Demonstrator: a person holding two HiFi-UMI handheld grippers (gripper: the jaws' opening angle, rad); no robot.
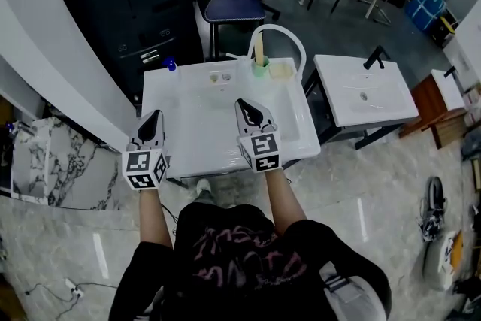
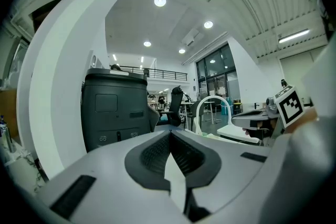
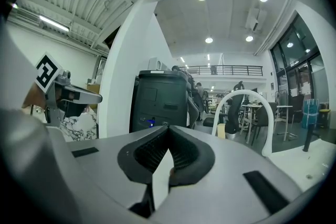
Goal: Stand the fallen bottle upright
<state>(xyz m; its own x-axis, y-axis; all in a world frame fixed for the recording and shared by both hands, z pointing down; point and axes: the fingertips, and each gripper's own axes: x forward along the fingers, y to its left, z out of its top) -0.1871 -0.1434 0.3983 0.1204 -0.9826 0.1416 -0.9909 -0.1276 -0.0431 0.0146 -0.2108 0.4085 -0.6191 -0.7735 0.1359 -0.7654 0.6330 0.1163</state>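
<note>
A small blue-capped bottle (image 1: 170, 65) is at the far left corner of the white table top (image 1: 197, 133); it is too small to tell how it lies. In the right gripper view it shows as a blue speck (image 3: 151, 123) just past the jaws. My left gripper (image 1: 153, 116) hovers over the table's near left edge, and my right gripper (image 1: 243, 106) is over the near middle. Both point away from me toward the table's back edge. The left gripper (image 2: 170, 132) and the right gripper (image 3: 168, 127) each have their jaws shut with nothing between them.
A white arched pipe (image 1: 279, 34), a green cup (image 1: 260, 68) and a pale yellow block (image 1: 281, 71) stand at the table's back right. Behind the table are a black cabinet (image 1: 128, 4) and an office chair (image 1: 237, 0). A second white basin (image 1: 364, 90) is on the right, and a marble slab (image 1: 45, 162) on the left.
</note>
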